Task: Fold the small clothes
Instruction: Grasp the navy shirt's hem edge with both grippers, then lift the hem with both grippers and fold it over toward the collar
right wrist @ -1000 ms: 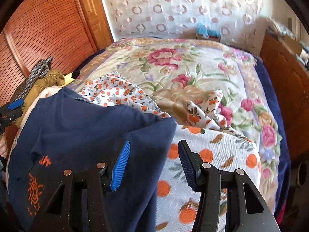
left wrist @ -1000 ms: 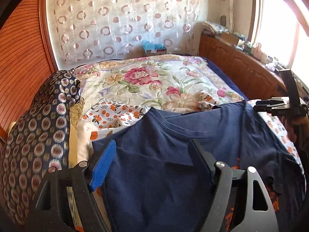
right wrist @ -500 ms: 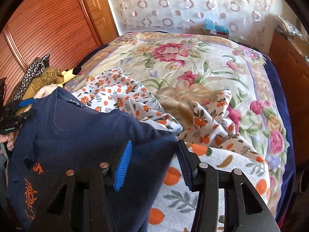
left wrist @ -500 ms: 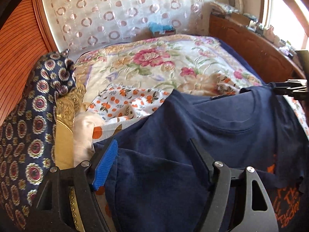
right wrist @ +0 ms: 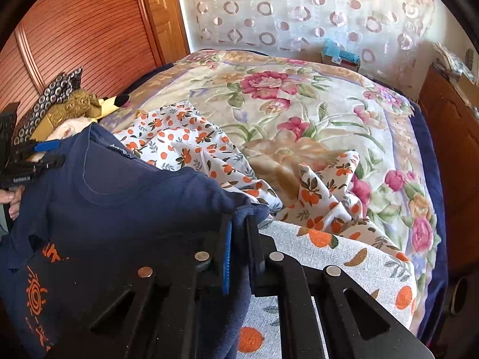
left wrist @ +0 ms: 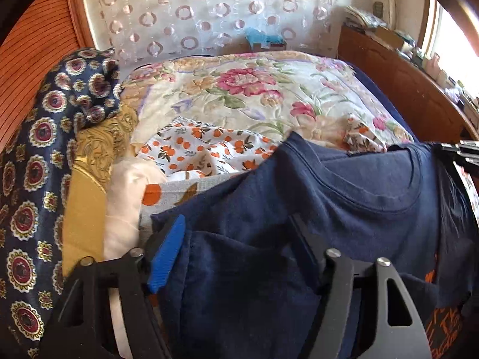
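Note:
A navy blue T-shirt (left wrist: 353, 197) with orange print hangs spread between my two grippers above the bed; it also shows in the right wrist view (right wrist: 119, 209). My left gripper (left wrist: 236, 239) has its jaws wide apart, with a shoulder of the shirt bunched between them. My right gripper (right wrist: 239, 236) is shut on the shirt's other shoulder. The right gripper shows at the right edge of the left wrist view (left wrist: 461, 152). The left gripper shows at the left edge of the right wrist view (right wrist: 45, 152).
The bed has a floral quilt (right wrist: 299, 95). Orange-print white clothes (right wrist: 185, 140) and an orange-dotted grey cloth (right wrist: 344, 254) lie on it. Patterned pillows (left wrist: 39, 155) are stacked at the left. A wooden cabinet (left wrist: 413, 89) runs along the right side.
My right gripper has closed on the shirt's shoulder. The shirt has lifted and stretched out between the two grippers, and its collar is turned toward the left wrist camera.

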{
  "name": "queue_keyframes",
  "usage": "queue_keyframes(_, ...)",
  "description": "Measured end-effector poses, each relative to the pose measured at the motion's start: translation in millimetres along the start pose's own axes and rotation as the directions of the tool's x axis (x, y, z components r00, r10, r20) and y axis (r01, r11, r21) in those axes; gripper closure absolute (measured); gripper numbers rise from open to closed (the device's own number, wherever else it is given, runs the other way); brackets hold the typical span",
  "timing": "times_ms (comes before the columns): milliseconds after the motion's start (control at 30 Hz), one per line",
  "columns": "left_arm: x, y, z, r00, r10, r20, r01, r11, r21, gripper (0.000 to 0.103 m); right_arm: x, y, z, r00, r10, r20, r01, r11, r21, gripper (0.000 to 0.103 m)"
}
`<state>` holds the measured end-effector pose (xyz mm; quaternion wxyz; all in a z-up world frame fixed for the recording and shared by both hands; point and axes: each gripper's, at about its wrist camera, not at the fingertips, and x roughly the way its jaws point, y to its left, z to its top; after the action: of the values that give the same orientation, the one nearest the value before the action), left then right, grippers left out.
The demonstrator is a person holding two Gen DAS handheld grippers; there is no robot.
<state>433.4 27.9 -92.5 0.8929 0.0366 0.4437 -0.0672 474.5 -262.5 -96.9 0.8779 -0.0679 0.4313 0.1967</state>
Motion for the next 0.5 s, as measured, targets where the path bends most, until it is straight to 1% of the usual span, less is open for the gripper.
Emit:
queue_keyframes(33,-0.7,0.6,0.1,1.000,0.005,0.005,-0.005,1.000,-0.004,0.050,-0.3,-0.5,0.5,1.000,0.004,-0.002,-0.004,1.000,-0.001,0.097)
queue_keyframes(100,-2.1,1.8,0.7,1.000,0.000,0.009,0.000,1.000,-0.007,0.076,-0.8,-2.3,0.8,1.000,0.004,-0.002,-0.004,1.000,0.000,0.097)
queue_keyframes(133,-2.7,1.7,0.9,1.000,-0.003,0.008,0.004,1.000,-0.008,0.082,-1.1,-2.8,0.8,1.000,0.004,-0.001,-0.004,1.000,0.000,0.097)
queue_keyframes(167,-2.8,1.4,1.3,1.000,-0.005,0.008,0.005,1.000,-0.008,0.093,-1.7,-3.0,0.6,1.000,0.002,0.003,-0.002,1.000,-0.001,0.098)
queue_keyframes(267,-8.9,-1.5,0.8,1.000,-0.013,0.022,0.013,1.000,0.009,0.100,-7.9,-0.4,-0.6,0.999,0.005,0.037,-0.005,1.000,-0.008,0.098)
queue_keyframes(300,-14.4,-2.3,-0.1,0.999,-0.021,0.032,0.021,1.000,0.012,0.101,-11.7,1.5,-0.9,0.999,0.007,0.053,-0.006,1.000,-0.011,0.098)
queue_keyframes(333,-18.9,-3.1,-0.4,0.999,-0.035,0.040,0.034,0.999,0.013,0.102,-15.6,3.5,-2.4,0.998,0.007,0.067,-0.005,1.000,-0.017,0.098)
queue_keyframes(400,-29.8,-5.4,-0.9,0.997,-0.035,0.067,0.034,0.999,0.019,0.102,-24.2,7.6,-5.1,0.995,0.007,0.095,-0.005,1.000,-0.024,0.098)
queue_keyframes(433,-37.7,-7.5,-1.7,0.996,-0.032,0.085,0.030,0.999,0.030,0.102,-31.0,10.1,-7.2,0.993,0.010,0.115,-0.007,1.000,-0.025,0.098)
queue_keyframes(500,-56.8,-11.5,-4.7,0.992,-0.051,0.117,0.046,0.998,0.043,0.102,-43.8,15.2,-11.2,0.989,0.019,0.148,-0.014,0.999,-0.034,0.098)
